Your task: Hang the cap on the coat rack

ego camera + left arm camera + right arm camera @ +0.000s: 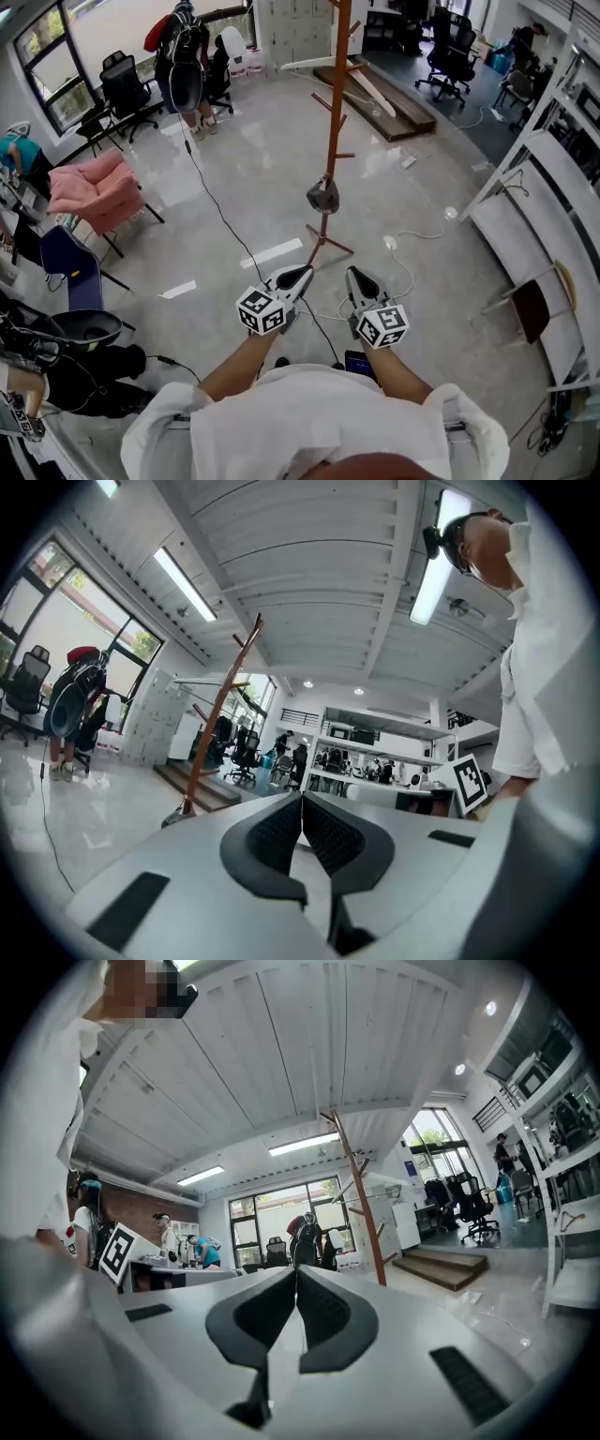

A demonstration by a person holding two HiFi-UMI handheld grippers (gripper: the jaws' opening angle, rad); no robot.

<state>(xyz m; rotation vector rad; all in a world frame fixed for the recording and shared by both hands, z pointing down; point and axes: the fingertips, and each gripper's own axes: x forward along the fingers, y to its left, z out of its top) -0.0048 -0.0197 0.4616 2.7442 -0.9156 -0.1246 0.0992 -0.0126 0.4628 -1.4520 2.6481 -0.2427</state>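
A tall brown wooden coat rack stands on the glossy floor ahead of me. A grey cap hangs on one of its low pegs. My left gripper and right gripper are held close to my body, side by side, well short of the rack. Both are shut with nothing between the jaws. In the left gripper view the left gripper has its pads pressed together, and the rack leans far off at the left. The right gripper is likewise shut, with the rack beyond it.
A pink armchair and a blue chair stand at the left. A person with a backpack stands at the back. White shelving lines the right side. A black cable and a white cable cross the floor. A wooden platform lies behind the rack.
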